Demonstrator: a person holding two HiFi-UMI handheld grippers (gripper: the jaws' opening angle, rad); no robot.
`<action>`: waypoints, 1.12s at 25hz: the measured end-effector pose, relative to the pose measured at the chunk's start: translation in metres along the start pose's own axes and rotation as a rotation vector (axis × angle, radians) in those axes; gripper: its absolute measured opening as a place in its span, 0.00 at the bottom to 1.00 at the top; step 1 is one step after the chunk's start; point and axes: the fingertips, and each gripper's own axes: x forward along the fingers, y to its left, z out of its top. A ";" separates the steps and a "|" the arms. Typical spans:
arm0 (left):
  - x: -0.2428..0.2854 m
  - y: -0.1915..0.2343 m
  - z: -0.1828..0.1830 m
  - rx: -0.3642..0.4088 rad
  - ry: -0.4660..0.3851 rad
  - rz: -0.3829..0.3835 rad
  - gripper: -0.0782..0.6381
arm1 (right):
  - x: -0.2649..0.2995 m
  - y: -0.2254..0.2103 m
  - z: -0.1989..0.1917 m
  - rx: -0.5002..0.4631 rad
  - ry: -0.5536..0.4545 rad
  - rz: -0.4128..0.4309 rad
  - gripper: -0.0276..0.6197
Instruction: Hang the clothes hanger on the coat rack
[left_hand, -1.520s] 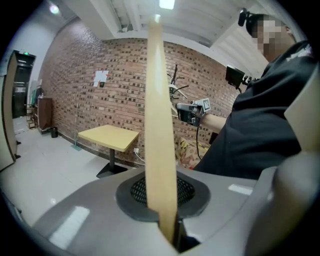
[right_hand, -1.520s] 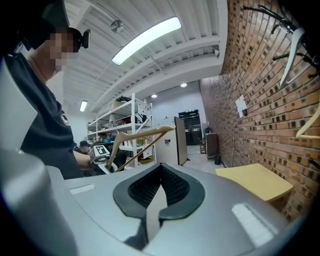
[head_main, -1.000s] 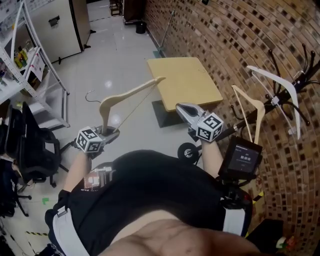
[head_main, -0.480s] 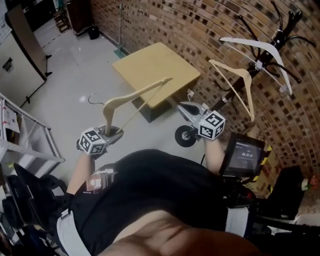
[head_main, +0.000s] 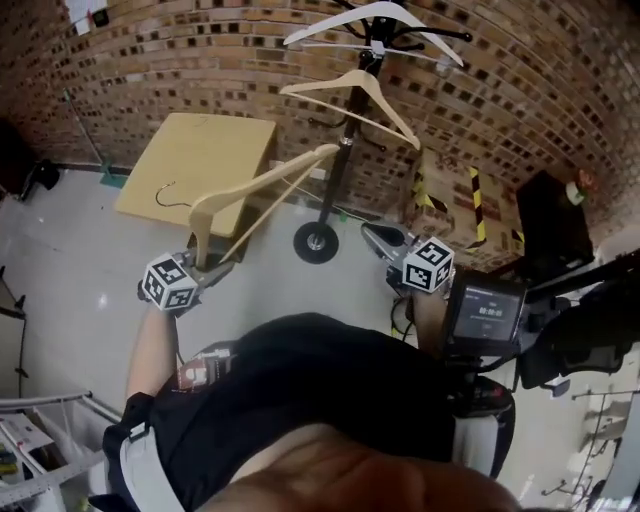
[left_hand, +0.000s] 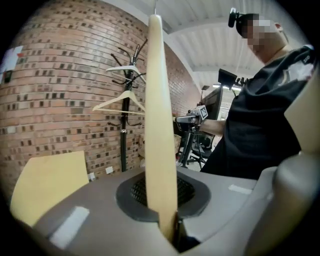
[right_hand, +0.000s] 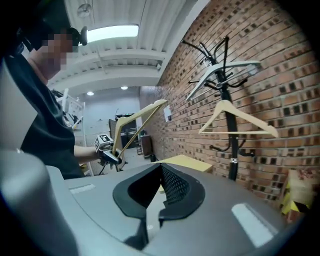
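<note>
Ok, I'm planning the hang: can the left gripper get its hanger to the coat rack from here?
Probably yes: the left gripper is shut on the wooden hanger, and nothing stands between it and the coat rack.

Left tongs (head_main: 214, 267) clamped, right tongs (head_main: 374, 236) closed empty, both held forward.

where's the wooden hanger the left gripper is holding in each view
head view: wooden hanger left of centre, rising from the left gripper
left gripper view: edge-on, upright at centre
right gripper view: small, left of centre
shared landmark: black coat rack
</note>
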 end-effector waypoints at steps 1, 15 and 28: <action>0.014 0.003 0.012 0.031 0.008 -0.028 0.14 | -0.015 -0.011 0.002 0.005 -0.011 -0.037 0.06; 0.138 0.013 0.176 0.246 0.062 -0.136 0.14 | -0.099 -0.163 0.106 -0.119 -0.159 -0.131 0.06; 0.156 0.075 0.277 0.283 0.074 -0.277 0.14 | -0.085 -0.220 0.187 -0.169 -0.198 -0.314 0.06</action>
